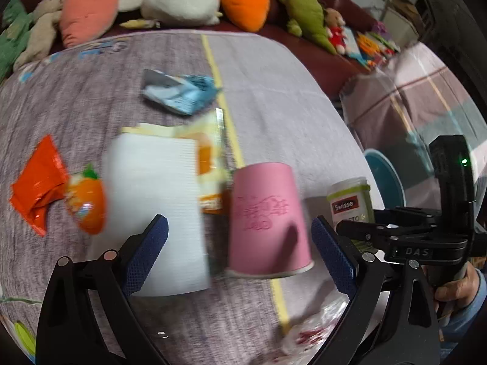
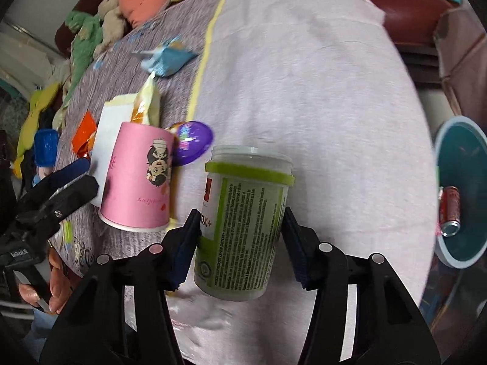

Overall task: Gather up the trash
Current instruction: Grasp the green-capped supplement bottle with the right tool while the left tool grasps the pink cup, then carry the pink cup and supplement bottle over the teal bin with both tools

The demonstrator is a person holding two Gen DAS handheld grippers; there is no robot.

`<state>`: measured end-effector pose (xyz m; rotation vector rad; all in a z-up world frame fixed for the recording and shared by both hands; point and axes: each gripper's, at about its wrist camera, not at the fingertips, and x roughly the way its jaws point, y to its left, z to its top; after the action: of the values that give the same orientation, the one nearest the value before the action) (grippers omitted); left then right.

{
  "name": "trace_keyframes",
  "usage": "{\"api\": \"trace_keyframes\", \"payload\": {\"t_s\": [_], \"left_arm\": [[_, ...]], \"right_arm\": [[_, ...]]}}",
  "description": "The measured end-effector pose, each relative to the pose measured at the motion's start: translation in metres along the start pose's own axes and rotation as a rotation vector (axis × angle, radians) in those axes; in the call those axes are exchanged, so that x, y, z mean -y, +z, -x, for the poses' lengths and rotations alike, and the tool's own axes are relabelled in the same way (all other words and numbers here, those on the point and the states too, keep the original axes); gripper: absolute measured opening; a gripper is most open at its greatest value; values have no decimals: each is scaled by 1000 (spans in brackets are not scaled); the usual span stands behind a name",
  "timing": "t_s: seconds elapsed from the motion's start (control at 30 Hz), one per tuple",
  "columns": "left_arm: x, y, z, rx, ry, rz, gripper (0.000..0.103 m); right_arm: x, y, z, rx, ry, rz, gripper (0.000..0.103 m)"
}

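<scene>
My right gripper [image 2: 240, 234] is shut on a green-labelled supplement bottle [image 2: 243, 222], held tilted above the cloth-covered table; the bottle also shows in the left wrist view [image 1: 350, 203]. My left gripper [image 1: 239, 243] is open, its blue pads either side of an upside-down pink paper cup [image 1: 268, 222], which stands on the table [image 2: 140, 182]. Other trash lies around: a white paper sheet [image 1: 155, 213], an orange wrapper [image 1: 36, 188], a blue wrapper [image 1: 179, 91], a yellow-orange snack bag [image 1: 207, 152] and a purple egg shell [image 2: 194, 140].
A teal bin [image 2: 462, 243] stands right of the table with a red can [image 2: 450, 210] inside. Plush toys [image 1: 243, 0] line the dark red sofa behind. A clear plastic bag [image 1: 313, 328] lies at the table's near edge. An orange carrot-print egg [image 1: 86, 203] lies by the orange wrapper.
</scene>
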<state>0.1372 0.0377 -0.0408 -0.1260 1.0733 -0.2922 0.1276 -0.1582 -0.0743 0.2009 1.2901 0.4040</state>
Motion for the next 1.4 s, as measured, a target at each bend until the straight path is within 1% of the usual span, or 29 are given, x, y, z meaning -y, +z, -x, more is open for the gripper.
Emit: {"api": "trace_keyframes", "payload": {"t_s": [0.17,0.23,0.33,0.47,0.57,0.6,0.63,0.67,0.7,0.83,1.03,1.17,1.4], "left_arm": [[24,2,-21,-31,19,-38,94],[32,1,-32,-49,39,-62,89],[40,-3,-46,-84,42,-68,85],[46,-6,-61,-127,57,-60,85],[49,-8,-66,-140,69,-47,85],[50,-8,-66,-134,76,-47,80],[52,-9,-65,-131,81,-53,62],[54,-8,-64,-131,88,-59,63],[56,-7,-61,-124,88,-61,60],[73,-2,-48,-87,101,-94,60],[111,8,-35,-59,82,-152,60],[139,14,-33,-54,65,-194,60],[192,21,-43,-67,41,-270,60]], "right_arm": [[24,-7,13,24,10,-44,51],[35,-10,19,34,10,-59,51],[46,-16,26,51,17,-81,51],[60,-21,34,71,21,-108,51],[70,-24,38,84,25,-117,52],[72,-25,39,89,25,-120,51],[76,-27,42,95,27,-125,51],[80,-28,44,102,27,-131,51],[83,-29,46,109,26,-135,51],[101,-33,59,144,30,-166,51],[131,-40,82,205,35,-210,51],[151,-43,100,252,34,-238,51],[202,-56,135,338,15,-321,51]]}}
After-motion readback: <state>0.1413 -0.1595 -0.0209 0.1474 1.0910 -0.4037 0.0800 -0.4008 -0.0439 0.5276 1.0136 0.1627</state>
